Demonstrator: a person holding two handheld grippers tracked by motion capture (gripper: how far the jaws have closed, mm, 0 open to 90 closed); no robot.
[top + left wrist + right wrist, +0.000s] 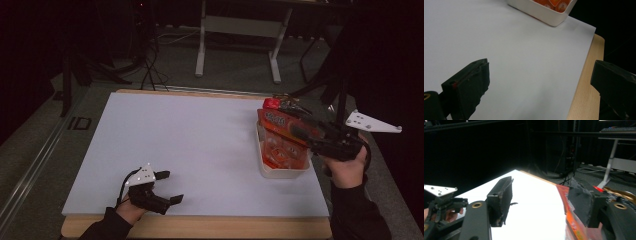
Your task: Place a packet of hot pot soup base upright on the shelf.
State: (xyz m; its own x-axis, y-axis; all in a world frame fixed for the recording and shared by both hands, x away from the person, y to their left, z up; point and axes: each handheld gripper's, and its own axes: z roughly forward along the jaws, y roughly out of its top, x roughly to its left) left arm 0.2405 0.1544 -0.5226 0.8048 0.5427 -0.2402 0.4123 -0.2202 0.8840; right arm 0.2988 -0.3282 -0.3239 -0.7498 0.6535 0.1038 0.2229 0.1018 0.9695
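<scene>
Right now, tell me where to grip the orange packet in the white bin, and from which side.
Take the orange packet by its raised upper edge, coming from above with the right tool. It leans tilted in the white bin with that edge above the rim, and the bin's walls probably block its lower part.

a dark room with black walls or curtains around. the floor (235, 70) is grey carpet, with black cables (150, 65) trailing across it. beyond the table (200, 227), whose wooden edge frames a white sheet (190, 145), stands a desk with white legs (201, 42). light falls brightly on the sheet alone.
</scene>
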